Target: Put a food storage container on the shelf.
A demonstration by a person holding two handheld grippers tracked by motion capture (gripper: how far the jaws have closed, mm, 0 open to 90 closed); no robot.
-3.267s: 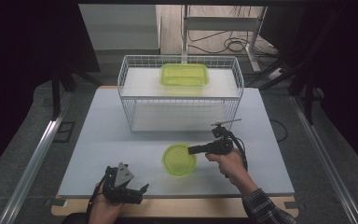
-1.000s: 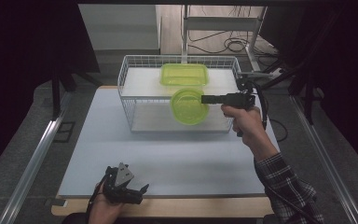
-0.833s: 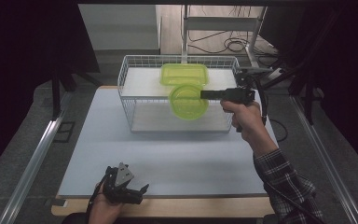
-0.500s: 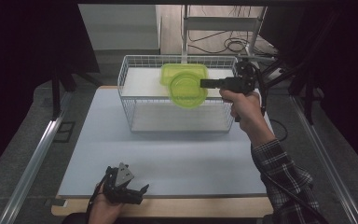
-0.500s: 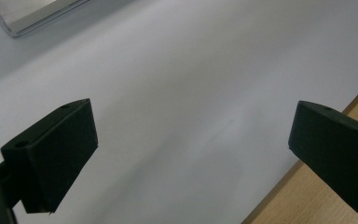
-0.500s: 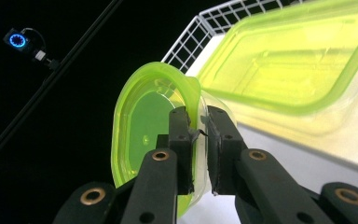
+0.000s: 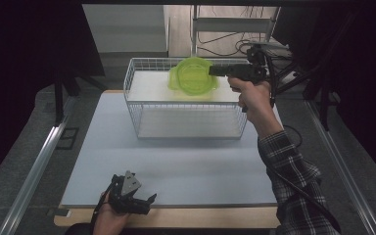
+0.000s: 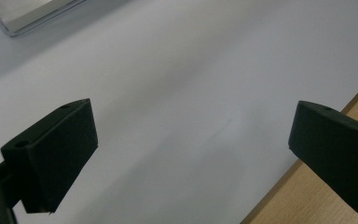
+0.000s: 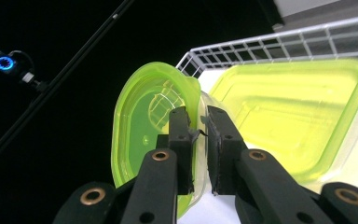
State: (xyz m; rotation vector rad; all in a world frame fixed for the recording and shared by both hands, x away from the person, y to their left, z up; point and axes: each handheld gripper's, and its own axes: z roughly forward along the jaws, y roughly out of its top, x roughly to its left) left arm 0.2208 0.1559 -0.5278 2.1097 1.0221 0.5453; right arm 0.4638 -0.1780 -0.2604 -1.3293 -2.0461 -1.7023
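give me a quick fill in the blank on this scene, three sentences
1. The right tool is shut on the rim of a round green ____.
2. A rectangular green container lies on top of the white wire ____.
3. The left tool, near the table's front edge, has its jaws ____.

Missing words: container; basket; open

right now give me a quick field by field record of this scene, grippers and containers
right gripper: shut on the rim of the round green container, held on edge above the wire basket
rectangular green container: lying on the basket's top shelf, behind the round one
left gripper: open, nothing between its jaws, low at the near edge of the white table mat
contact between containers: cannot tell
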